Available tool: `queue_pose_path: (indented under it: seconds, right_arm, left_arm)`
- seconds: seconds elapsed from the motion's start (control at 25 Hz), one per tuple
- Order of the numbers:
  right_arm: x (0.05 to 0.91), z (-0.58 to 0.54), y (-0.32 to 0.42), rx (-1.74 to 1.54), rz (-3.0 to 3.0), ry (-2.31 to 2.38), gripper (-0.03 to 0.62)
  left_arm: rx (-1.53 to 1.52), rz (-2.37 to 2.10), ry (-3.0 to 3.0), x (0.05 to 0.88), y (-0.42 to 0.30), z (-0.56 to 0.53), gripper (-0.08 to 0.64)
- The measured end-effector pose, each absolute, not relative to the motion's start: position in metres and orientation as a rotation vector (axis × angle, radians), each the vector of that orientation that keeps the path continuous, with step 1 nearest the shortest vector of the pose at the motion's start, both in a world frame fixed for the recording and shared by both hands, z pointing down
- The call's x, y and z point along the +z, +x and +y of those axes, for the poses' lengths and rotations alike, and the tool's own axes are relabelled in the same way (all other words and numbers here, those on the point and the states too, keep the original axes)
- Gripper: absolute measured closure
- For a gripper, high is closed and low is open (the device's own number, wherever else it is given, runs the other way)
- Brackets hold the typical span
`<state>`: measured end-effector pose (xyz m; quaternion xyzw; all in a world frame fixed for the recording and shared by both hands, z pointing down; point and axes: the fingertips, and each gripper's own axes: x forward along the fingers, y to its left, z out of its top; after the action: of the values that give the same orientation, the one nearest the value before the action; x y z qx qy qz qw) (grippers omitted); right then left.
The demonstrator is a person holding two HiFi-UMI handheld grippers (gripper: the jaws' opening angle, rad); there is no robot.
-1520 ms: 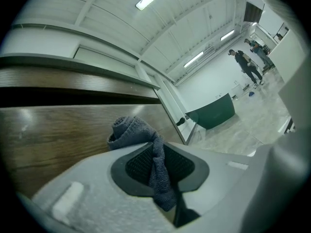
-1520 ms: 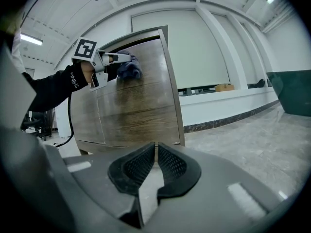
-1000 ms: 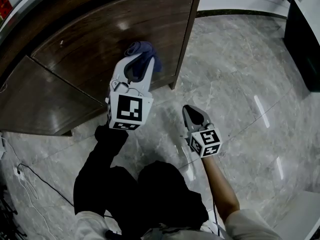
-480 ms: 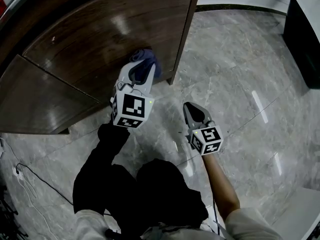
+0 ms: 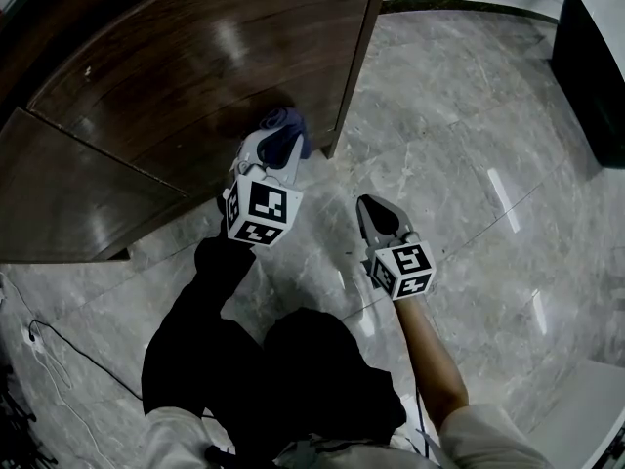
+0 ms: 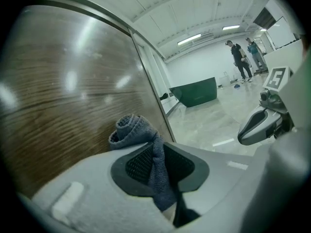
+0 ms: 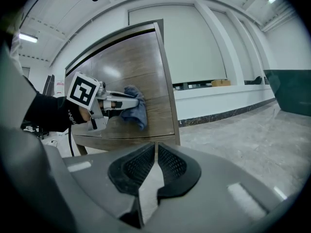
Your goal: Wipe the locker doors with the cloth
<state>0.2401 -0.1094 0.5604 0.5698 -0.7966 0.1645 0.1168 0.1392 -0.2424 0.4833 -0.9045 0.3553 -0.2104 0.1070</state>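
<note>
My left gripper (image 5: 276, 149) is shut on a blue-grey cloth (image 5: 284, 126), whose bunched end presses against the dark wooden locker door (image 5: 195, 76) near its lower right corner. In the left gripper view the cloth (image 6: 141, 140) runs down between the jaws, its rolled end against the door (image 6: 58, 106). My right gripper (image 5: 374, 208) hangs over the marble floor to the right of the locker, jaws shut with nothing between them. The right gripper view shows the left gripper (image 7: 121, 101) holding the cloth (image 7: 136, 106) on the door (image 7: 141, 76).
The locker's right edge (image 5: 354, 62) stands beside grey marble floor (image 5: 459, 145). A dark cabinet (image 5: 591, 76) stands at the far right. A cable (image 5: 59, 345) lies on the floor at the lower left. Two people (image 6: 243, 57) stand far off in the hall.
My left gripper has slid the cloth down the door toward its lower right corner. The right gripper has stayed where it was.
</note>
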Motion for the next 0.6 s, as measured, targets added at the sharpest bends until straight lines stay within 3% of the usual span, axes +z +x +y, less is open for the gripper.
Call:
queue_pose_path:
  seconds: [0.6]
  right_arm:
    - [0.571, -0.110, 0.245, 0.507, -2.313, 1.675, 0.568]
  left_arm:
    - [-0.853, 0.970, -2.731, 0.570, 0.144, -0.239, 0.492]
